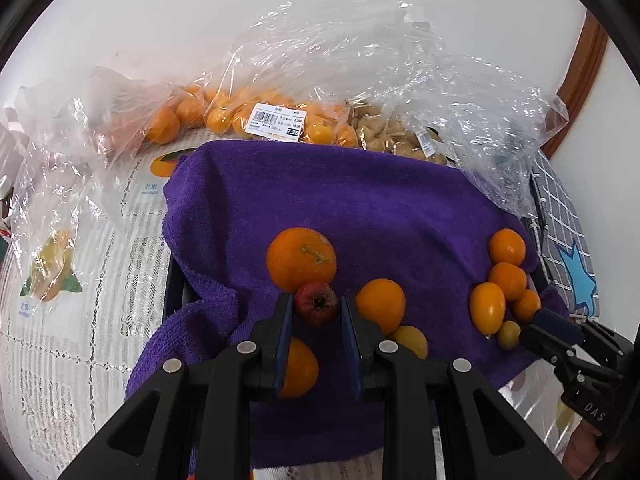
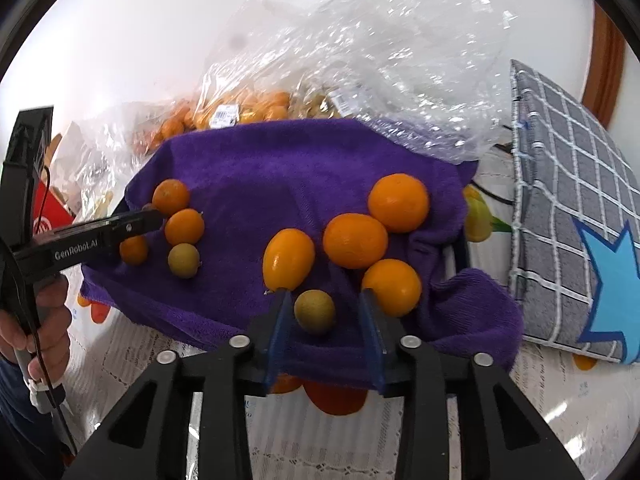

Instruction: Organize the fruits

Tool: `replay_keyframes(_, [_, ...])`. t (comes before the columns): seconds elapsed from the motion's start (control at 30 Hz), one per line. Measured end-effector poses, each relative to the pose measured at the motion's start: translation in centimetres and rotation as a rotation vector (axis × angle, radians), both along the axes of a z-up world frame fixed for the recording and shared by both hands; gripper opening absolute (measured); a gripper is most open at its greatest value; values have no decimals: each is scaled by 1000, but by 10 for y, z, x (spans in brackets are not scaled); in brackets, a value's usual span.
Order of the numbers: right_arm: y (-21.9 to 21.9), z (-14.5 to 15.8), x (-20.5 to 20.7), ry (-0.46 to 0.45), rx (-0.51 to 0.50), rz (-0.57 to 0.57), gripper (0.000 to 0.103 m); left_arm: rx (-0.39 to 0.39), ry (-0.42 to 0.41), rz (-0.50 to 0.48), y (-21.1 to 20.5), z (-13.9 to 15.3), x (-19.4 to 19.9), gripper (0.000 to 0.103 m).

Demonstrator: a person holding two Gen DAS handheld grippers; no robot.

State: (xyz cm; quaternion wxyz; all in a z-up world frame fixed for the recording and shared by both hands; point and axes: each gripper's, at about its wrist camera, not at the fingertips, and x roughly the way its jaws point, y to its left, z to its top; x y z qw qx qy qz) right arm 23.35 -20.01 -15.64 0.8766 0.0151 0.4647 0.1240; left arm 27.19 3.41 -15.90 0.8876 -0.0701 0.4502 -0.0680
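Purple towel | your left gripper pinches the small red fruit: light, round, bruisable, hold its middle | right gripper spread around yellow-green fruit, not touching

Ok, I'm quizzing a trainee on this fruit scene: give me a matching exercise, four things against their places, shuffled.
1 red fruit
2 greenish-yellow fruit
3 labelled orange bag
4 star cushion

a behind the purple towel
b gripped by left claw
c right of the towel
d inside open right claw

Pairs: 1-b, 2-d, 3-a, 4-c
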Motion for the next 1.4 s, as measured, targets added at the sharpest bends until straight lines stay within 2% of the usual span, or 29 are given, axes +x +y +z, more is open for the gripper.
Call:
replay_keyframes(0.1, [-7,11,-5,-29,7,-39,44,7,-13,2,0,8,-10,27])
replay_keyframes(0.17, [-12,19,-8,-42,17,-64,46,5,-24,5,1,16,-18,35])
replay_keyframes(0.33, [-27,50,-28,-88,35,-119,51,0,-62,17,3,40,-51,48])
replay_keyframes(0.7, [-54,109,-95,-178,-1,-193,56,41,-132,16,-19,80,-135,51])
replay_keyframes(0.73, [-55,112,-101,-186,-8,-198,61,49,-140,21,-22,83,-144,52])
replay_keyframes(0.77, [-56,115,-109,-192,-17,-206,71,51,-146,25,-24,85,-149,53])
replay_keyframes(0.8, [-57,117,-116,-199,-26,-218,75,47,-156,31,-26,88,-158,54])
replay_keyframes(0.87, [-61,123,-131,-227,-35,-232,89,34,-171,46,-28,95,-172,63])
replay_keyframes(0.93, [-63,128,-145,-249,-48,-226,93,33,-186,58,-30,100,-184,70])
replay_keyframes(1.13, [-69,141,-188,-291,-113,-268,93,65,-230,65,-44,114,-220,80])
replay_keyframes(1.4, [-79,155,-224,-294,-101,-284,93,51,-263,29,-62,129,-247,84])
